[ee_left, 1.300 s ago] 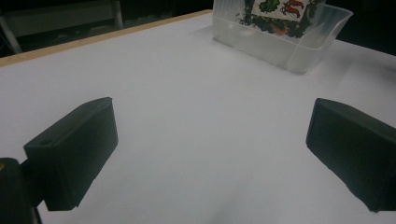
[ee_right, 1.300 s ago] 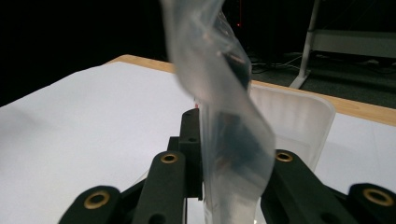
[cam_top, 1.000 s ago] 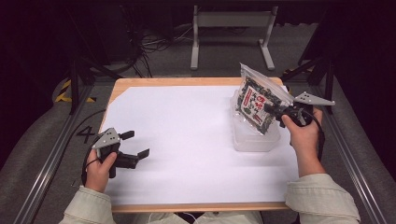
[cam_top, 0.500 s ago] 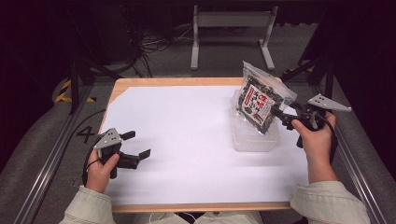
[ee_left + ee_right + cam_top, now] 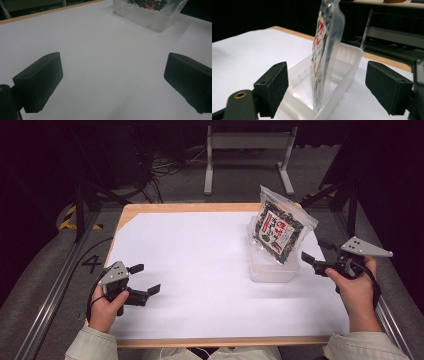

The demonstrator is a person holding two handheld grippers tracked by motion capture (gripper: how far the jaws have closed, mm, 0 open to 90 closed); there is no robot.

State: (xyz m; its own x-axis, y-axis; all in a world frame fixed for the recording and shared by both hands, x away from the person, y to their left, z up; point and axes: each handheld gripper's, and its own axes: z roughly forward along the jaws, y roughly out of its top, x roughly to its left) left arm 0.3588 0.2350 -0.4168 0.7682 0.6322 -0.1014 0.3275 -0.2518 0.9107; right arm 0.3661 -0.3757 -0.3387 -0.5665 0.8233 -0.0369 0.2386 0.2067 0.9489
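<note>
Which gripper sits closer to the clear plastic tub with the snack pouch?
The right gripper: its open jaws stand just off the clear plastic tub where the printed snack pouch stands upright. The left gripper lies far across the white tabletop, also open.

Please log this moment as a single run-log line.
right claw: open, jaws just opened, nothing between | snack pouch: released, standing in clear tub | left claw: open, idle above table

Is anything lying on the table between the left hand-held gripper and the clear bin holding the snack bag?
Nothing: in the high view, bare white table cover runs from the left hand-held gripper to the clear bin.
</note>
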